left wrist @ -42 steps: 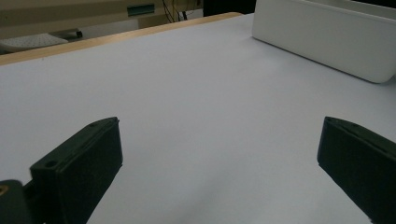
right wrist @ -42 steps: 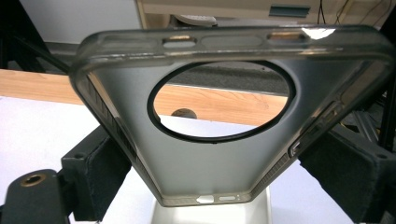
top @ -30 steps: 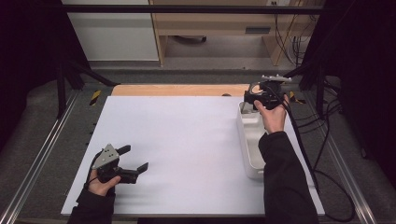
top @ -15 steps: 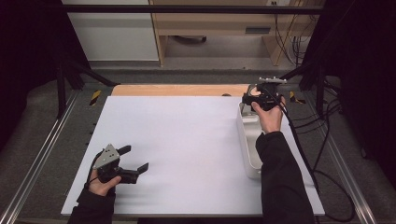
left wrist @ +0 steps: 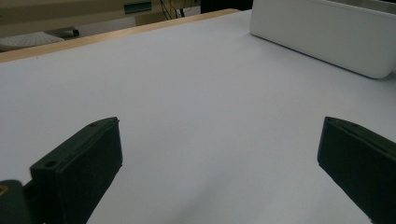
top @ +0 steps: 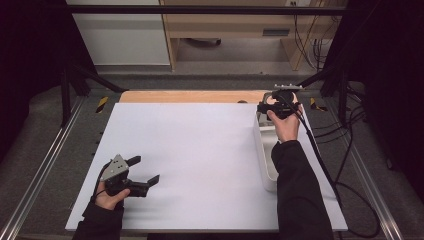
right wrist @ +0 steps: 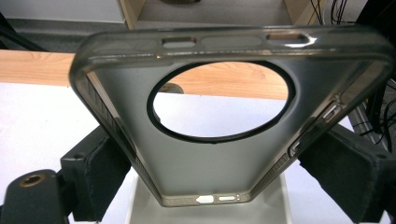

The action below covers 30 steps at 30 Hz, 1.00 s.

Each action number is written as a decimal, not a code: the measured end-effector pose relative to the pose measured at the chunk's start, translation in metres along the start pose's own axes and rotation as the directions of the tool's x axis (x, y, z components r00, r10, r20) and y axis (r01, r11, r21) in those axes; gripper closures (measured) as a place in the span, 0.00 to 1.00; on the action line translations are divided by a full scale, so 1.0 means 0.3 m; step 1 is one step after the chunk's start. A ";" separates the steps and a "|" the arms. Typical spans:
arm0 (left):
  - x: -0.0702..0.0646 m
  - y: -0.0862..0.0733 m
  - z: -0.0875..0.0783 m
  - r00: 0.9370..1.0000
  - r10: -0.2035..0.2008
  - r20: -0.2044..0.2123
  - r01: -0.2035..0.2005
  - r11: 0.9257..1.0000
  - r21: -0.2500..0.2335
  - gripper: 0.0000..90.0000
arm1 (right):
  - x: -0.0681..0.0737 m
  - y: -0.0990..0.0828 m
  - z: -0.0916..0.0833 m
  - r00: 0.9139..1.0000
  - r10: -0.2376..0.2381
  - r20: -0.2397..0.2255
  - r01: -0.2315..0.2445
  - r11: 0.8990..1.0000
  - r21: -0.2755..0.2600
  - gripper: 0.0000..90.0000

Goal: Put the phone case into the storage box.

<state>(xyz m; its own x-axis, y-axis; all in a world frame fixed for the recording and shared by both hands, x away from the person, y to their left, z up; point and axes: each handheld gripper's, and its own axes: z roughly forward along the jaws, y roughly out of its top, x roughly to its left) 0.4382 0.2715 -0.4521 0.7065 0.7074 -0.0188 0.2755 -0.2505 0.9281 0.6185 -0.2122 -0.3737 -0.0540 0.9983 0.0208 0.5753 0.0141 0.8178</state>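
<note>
Phone case [right wrist: 205, 154] flat between right gripper [right wrist: 219, 177] fingers, camera-hole end pointing away.

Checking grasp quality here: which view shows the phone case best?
The right gripper view: the phone case sits close up between the right claw jaws, round camera hole and side cutouts plain. In the high view it is a small dark shape above the white tray.

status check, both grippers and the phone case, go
Right gripper shut on phone case, above white tray. Left gripper open, holding nothing, low over table. Nothing in the way.
</note>
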 end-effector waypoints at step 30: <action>0.000 -0.001 0.002 1.000 0.001 0.004 -0.001 1.000 0.003 0.00 | 0.001 -0.034 0.062 1.000 0.010 0.012 -0.011 0.998 0.064 0.13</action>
<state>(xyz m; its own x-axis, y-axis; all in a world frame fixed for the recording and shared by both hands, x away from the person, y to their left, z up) 0.4384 0.2712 -0.4527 0.7093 0.7046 -0.0191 0.2767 -0.2534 0.9269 0.6278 -0.2109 -0.3925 -0.0379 0.9990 0.0222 0.6268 0.0065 0.7791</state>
